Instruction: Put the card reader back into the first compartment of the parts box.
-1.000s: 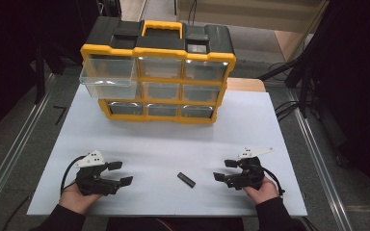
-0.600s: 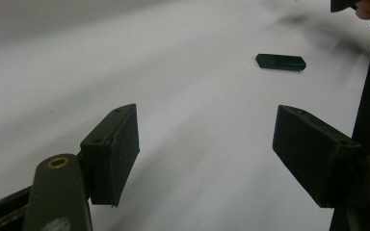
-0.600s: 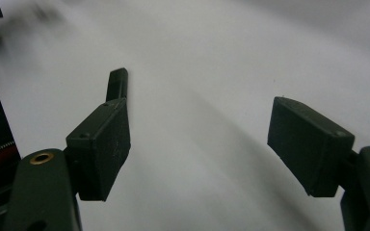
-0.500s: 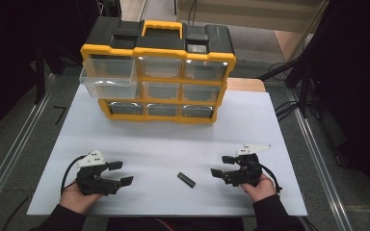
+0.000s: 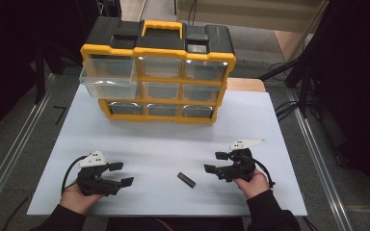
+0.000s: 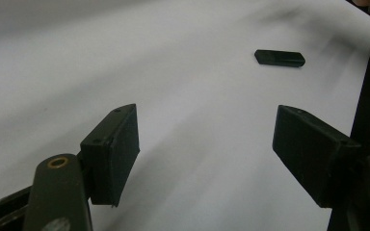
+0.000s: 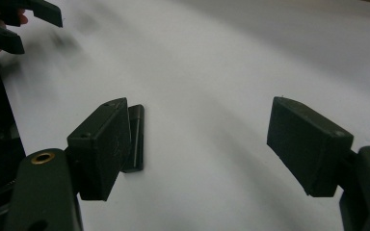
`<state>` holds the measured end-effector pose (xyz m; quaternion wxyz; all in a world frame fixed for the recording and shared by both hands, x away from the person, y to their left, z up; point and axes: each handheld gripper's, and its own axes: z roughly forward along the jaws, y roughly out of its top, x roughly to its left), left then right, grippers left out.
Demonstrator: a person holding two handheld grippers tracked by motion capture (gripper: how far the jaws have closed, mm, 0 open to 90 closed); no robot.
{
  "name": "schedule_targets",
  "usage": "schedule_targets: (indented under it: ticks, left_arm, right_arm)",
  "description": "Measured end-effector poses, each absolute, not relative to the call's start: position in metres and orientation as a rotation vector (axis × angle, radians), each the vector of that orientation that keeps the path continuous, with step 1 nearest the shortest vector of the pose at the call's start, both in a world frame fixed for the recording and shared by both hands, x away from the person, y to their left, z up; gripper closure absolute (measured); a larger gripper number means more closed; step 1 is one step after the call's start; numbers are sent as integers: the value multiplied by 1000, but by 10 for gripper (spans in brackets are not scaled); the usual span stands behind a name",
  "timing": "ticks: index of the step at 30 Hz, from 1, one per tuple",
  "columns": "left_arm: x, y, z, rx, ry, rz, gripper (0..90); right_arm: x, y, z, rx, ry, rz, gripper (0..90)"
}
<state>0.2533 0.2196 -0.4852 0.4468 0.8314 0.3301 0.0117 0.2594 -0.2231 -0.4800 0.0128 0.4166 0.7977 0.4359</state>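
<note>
Matt black plastic stick point(image 5: 186, 180) on smooth white matt tabletop point(image 5: 173, 144).

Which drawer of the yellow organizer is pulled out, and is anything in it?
The top-left drawer of the organizer is pulled out, jutting forward past its shut neighbours. Through its clear walls it looks empty.

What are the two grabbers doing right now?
Left gripper: open, holding nothing.
Right gripper: open, holding nothing, near the small black stick.
</note>
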Motion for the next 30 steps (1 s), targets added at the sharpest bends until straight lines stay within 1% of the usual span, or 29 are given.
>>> schedule_targets:
  ticks: [30]
  left_arm:
    - [253,219,-486,2064,818,26,264]
  right_arm:
    - [275,-176,-480,1230,2582,1351,222]
